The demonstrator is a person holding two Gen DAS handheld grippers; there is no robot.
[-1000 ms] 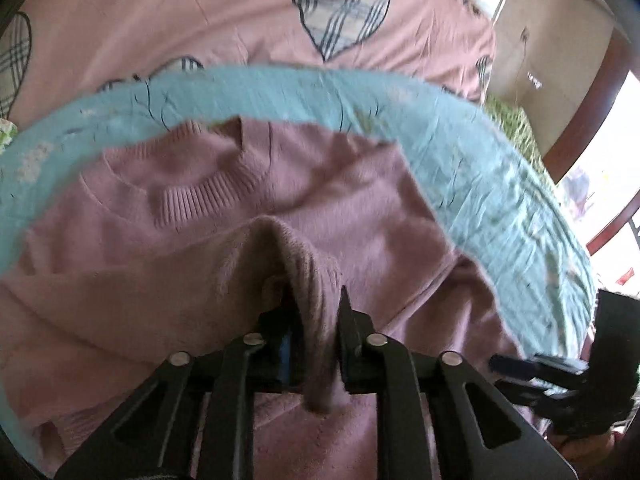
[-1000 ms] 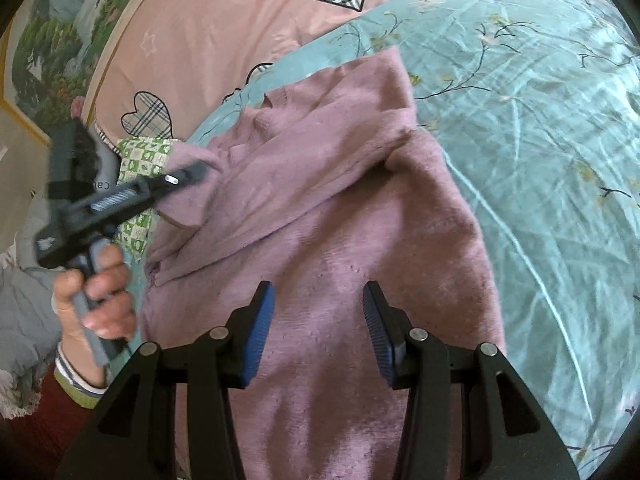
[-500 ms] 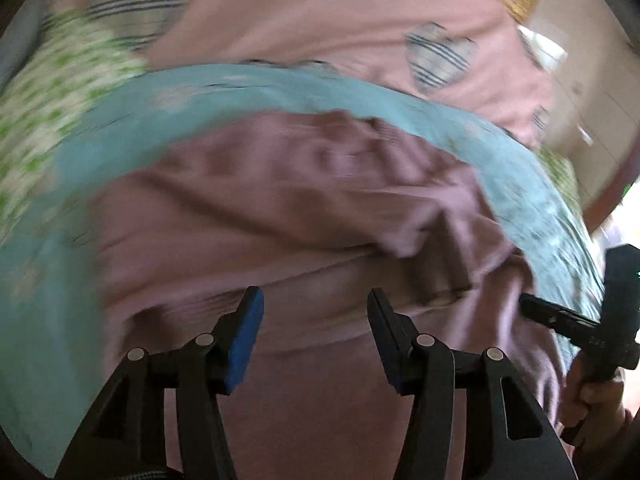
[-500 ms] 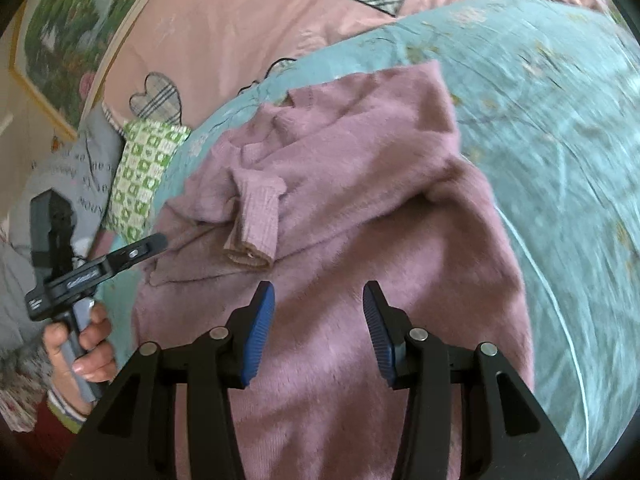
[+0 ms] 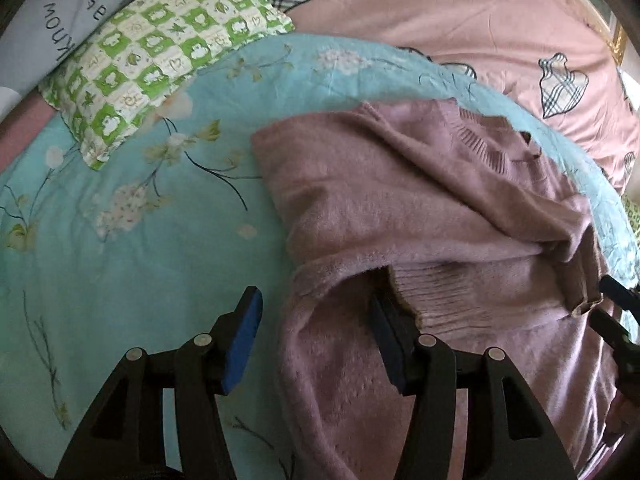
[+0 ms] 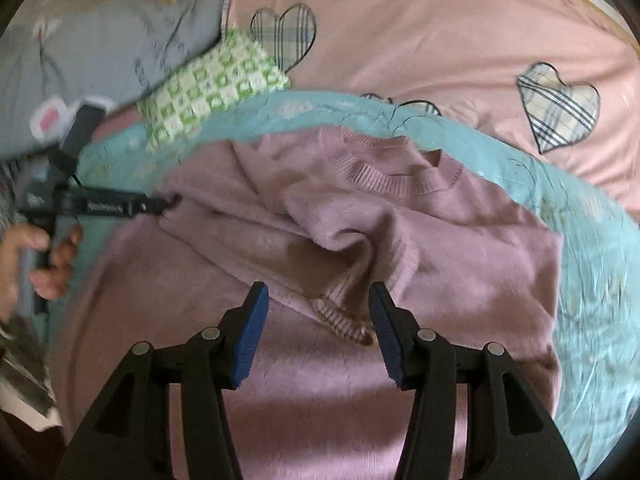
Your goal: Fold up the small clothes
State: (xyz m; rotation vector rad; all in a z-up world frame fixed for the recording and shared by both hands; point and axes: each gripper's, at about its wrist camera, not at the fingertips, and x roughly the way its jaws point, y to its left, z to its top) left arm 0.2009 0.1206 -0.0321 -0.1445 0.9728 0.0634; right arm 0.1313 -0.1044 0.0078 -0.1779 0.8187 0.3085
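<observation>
Since a second earlier, my left gripper (image 5: 316,340) had released the ribbed cuff and stood apart, empty. My right gripper's (image 6: 318,334) fingers were opening over the fuzzy mauve knit sweater (image 6: 440,248), lying on the bed's turquoise floral quilt (image 5: 120,240).

Each camera rides on its own tongs and looks steeply down, close over the bed (image 5: 120,264). The left view sits at the sweater's (image 5: 400,200) left edge, the right view over its middle. Both share the sweater (image 6: 460,240), checked pillow (image 5: 160,60) and pink cover (image 6: 400,40).
</observation>
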